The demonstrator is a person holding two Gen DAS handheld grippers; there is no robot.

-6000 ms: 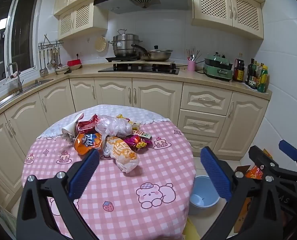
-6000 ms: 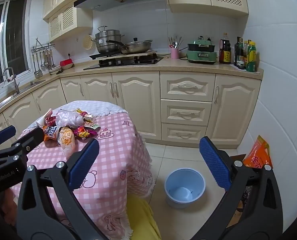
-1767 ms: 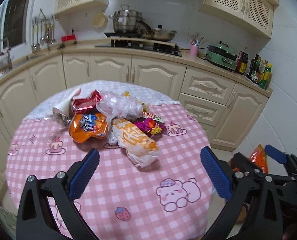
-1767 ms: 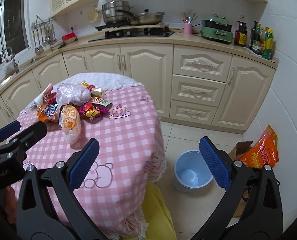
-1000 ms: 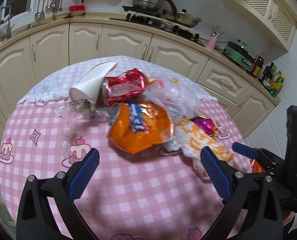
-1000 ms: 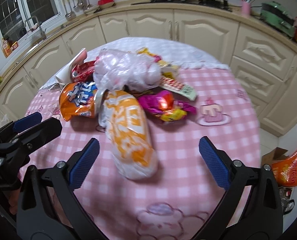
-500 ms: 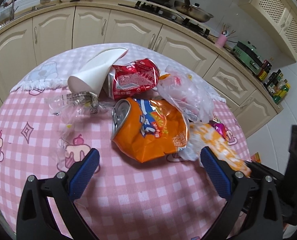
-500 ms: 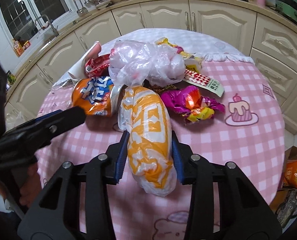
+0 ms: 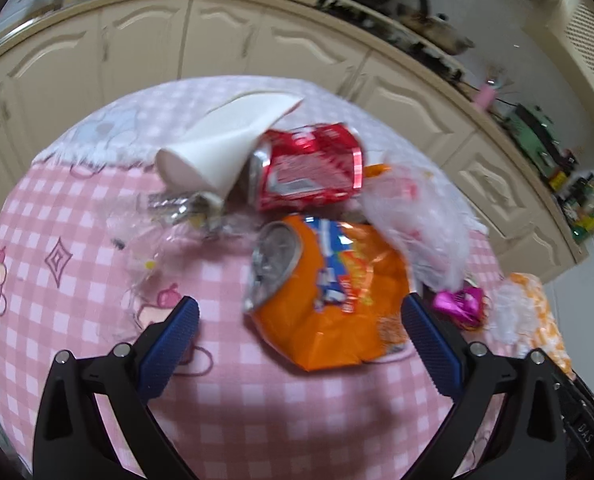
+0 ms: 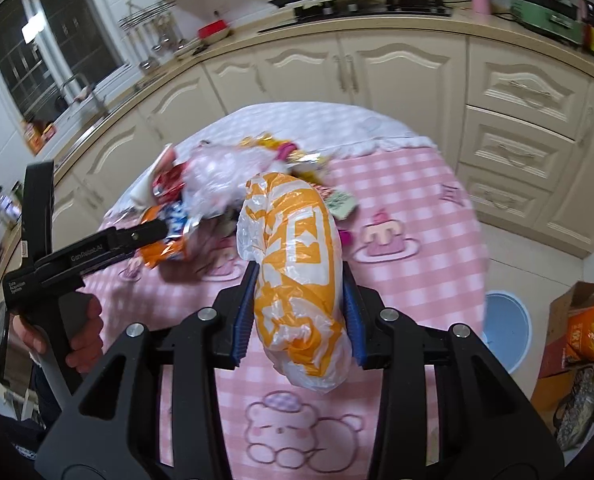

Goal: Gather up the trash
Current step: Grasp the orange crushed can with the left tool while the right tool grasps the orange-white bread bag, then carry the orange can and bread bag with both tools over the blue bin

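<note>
Lifted now, the orange-and-white bag (image 10: 297, 276) hangs mid-frame, pinched in my right gripper (image 10: 299, 322); my left gripper (image 9: 301, 344) spreads wide before the orange can (image 9: 329, 292), centre frame.

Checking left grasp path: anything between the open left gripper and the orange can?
Nothing. In the left wrist view, only bare pink tablecloth separates the left gripper from the orange can.

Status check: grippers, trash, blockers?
Right gripper shut on orange-white bag. Left gripper open, facing orange can. Blue bin unobstructed.
</note>
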